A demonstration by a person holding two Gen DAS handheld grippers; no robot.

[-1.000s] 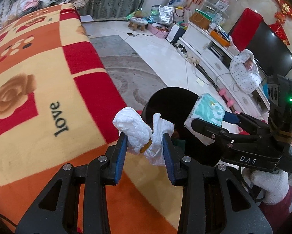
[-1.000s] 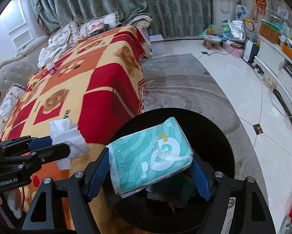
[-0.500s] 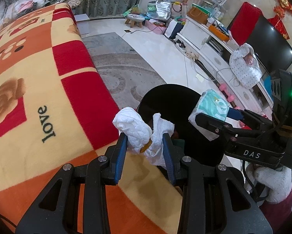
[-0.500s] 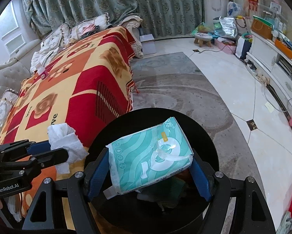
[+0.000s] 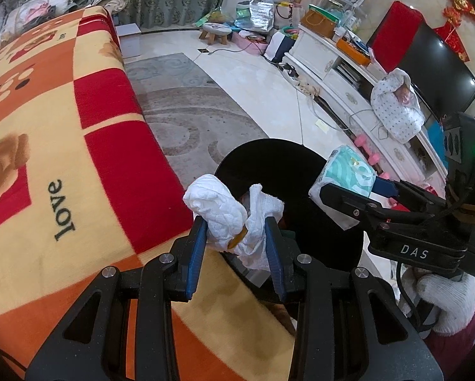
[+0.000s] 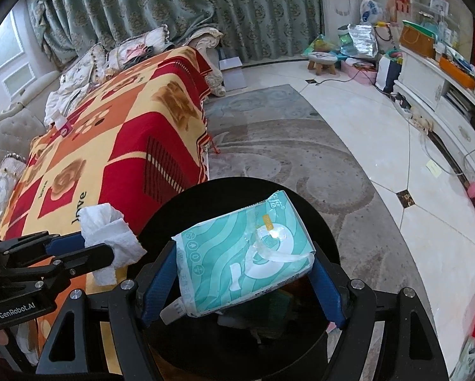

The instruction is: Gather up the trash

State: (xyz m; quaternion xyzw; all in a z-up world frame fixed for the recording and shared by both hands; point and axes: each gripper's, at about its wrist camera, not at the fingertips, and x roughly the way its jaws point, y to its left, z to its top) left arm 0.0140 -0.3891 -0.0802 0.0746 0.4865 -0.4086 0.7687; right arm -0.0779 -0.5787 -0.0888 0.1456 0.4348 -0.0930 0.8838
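While you hold the crumpled white paper tissue (image 5: 234,222) pinched between the blue pads of your left gripper (image 5: 235,238), it hangs over the near rim of the round black trash bin (image 5: 288,171), right where the bin meets the edge of the red, orange and yellow fleece blanket (image 5: 62,146) with its rose pattern and the word "love". A small yellowish scrap shows in the folds of the tissue, though what it is cannot be told. Your right gripper (image 6: 243,270) is clamped, jaws set wide, on the flat teal-and-white plastic wet-wipe pack (image 6: 243,254), which sits tilted above the bin's dark opening; from the left wrist view the same pack (image 5: 348,177) hovers over the bin's far right side. Inside the bin, under the pack, some dim greenish and white rubbish lies at the bottom. Your white knitted glove (image 5: 443,298) and a dark red sleeve show behind the right tool. The bin stands on a grey patterned rug (image 6: 288,146) laid over pale glossy floor tiles (image 6: 364,120); beyond, green patterned curtains (image 6: 174,9) hang behind the blanket-covered sofa, and a white low cabinet (image 5: 339,63) carries a dark television (image 5: 437,66).
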